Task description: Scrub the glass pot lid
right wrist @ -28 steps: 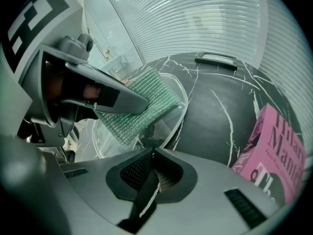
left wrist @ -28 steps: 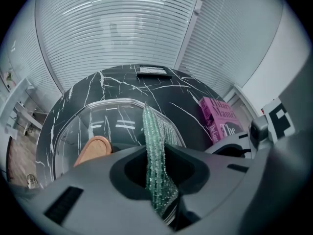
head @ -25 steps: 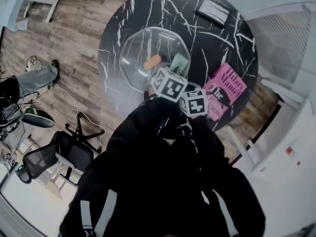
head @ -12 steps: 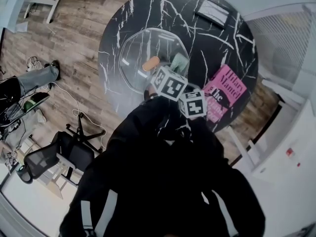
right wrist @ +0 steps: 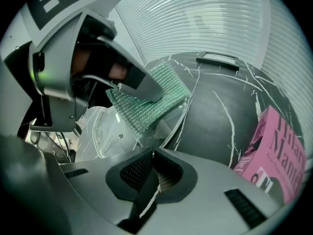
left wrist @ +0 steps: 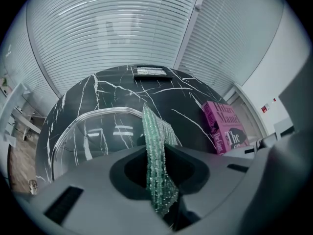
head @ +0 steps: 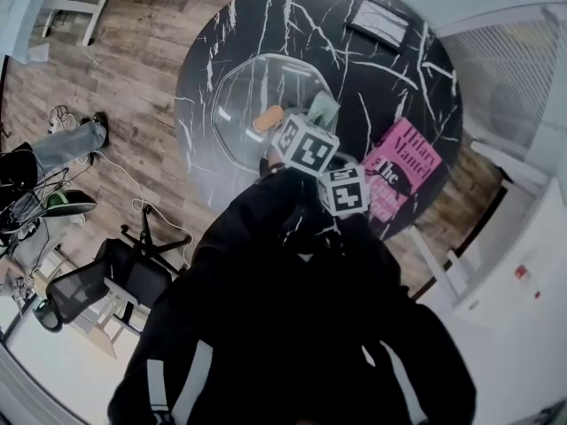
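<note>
The clear glass pot lid (head: 257,91) with an orange knob (head: 268,118) lies on the round black marble table (head: 390,87). My left gripper (left wrist: 159,180) is shut on a green mesh scrub cloth (left wrist: 155,146) that hangs over the lid's near right edge. The right gripper view shows that gripper (right wrist: 142,94) pressing the cloth (right wrist: 146,106) onto the glass (right wrist: 112,131). My right gripper (right wrist: 151,175) is shut on the lid's rim, which runs straight into its jaws. In the head view both marker cubes sit side by side at the table's near edge, the left gripper (head: 312,131) beside the right gripper (head: 335,171).
A pink book (head: 403,171) lies on the table just right of my right gripper. A dark flat device (head: 379,20) rests at the far edge. Office chairs (head: 106,277), cables and a seated person's leg (head: 66,140) are on the wood floor to the left.
Both grippers and the cloth have shifted slightly toward the far side of the lid. The seated person's leg on the left moved.
</note>
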Motion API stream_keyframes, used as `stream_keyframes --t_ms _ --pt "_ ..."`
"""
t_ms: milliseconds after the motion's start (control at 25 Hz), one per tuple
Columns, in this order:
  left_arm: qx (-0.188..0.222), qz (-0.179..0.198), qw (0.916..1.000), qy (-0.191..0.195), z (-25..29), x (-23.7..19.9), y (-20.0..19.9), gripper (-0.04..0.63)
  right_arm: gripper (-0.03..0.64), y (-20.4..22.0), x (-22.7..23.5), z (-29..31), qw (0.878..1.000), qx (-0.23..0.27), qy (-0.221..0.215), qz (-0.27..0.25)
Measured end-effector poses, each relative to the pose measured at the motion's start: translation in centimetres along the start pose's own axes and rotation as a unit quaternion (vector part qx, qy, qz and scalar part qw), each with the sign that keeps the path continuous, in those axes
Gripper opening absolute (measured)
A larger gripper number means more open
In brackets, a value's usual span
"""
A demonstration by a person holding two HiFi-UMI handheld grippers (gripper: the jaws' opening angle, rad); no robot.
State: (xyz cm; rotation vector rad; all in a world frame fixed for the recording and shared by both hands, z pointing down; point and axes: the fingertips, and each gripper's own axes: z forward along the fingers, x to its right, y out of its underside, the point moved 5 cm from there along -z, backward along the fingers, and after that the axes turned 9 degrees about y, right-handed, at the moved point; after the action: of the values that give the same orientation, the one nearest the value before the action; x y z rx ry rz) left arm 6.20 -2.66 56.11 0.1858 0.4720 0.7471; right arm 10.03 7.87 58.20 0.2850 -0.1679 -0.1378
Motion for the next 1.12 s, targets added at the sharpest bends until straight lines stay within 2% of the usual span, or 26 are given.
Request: stream_keyframes --t_ms 240,520,760,880,1120 --pt "-0.004 0.002 1.0 0.001 0.1 -0.3 -0.7 0.069 0.014 0.0 -0.3 0.1 1.0 0.001 -0.011 0.006" --pt "-0.012 -0.002 0.9999 0.004 0.2 -0.5 -1.1 0.069 0.014 0.0 -0.1 0.2 1.0 -0.002 -0.003 0.004" --pt "-0.053 0.008 0.9986 -0.001 0.2 -0.5 -1.9 0.069 0.014 0.1 0.1 0.0 1.0 -0.006 0.004 0.005" --pt "-0.072 0.025 0.9971 0.003 0.3 -0.8 -2.4 0.069 0.014 -0.1 -0.2 0.1 1.0 -0.003 -0.01 0.011" --pt "-0.084 0.033 0.9958 0.015 0.4 -1.3 -2.9 0.069 0.014 -0.1 -0.1 0.1 1.0 -0.005 -0.01 0.014"
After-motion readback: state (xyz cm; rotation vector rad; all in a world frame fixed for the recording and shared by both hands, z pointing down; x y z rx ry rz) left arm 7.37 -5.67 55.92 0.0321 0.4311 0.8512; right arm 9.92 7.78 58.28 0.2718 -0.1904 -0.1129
